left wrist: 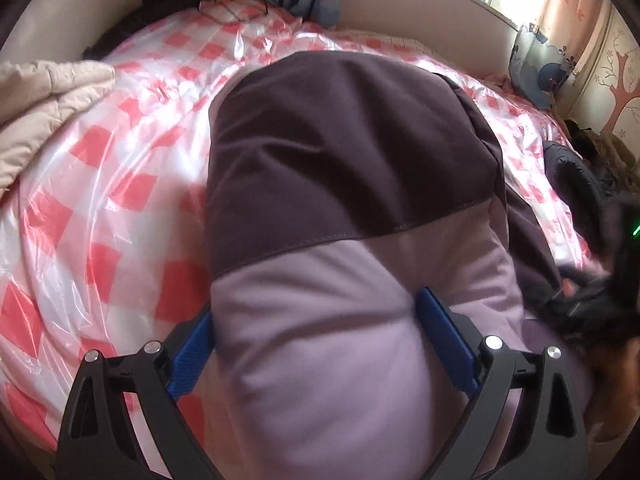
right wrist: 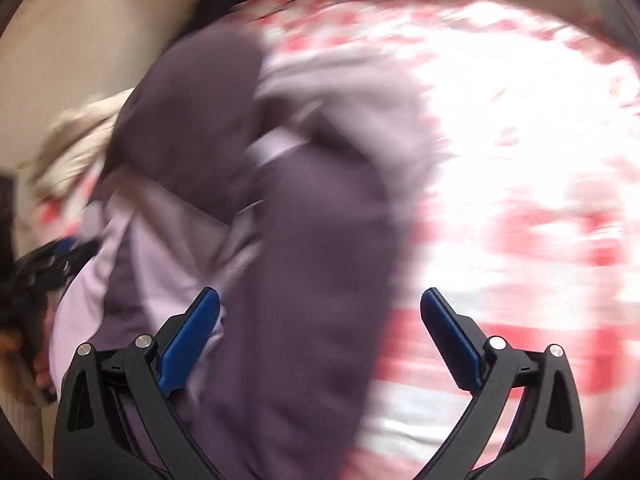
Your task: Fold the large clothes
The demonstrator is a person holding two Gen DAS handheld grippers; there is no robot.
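Lying on the pink-checked plastic sheet, the purple jacket bulges between the spread-wide jaws of the left gripper, hiding its left fingertip. The right gripper gapes wide, gripping nothing, over the blurred jacket.

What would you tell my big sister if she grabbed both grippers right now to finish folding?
Left gripper: open wide, the purple jacket's lilac end bulging between its pads; I can't tell if they press on it.
Right gripper: open, a dark purple part of the jacket between the fingers, not pinched; that view is blurred.
The jacket lies bunched on the pink checked plastic sheet over the bed.
Done: it looks partly gathered.
Left: tidy folds, then probably the beige coat nearby.
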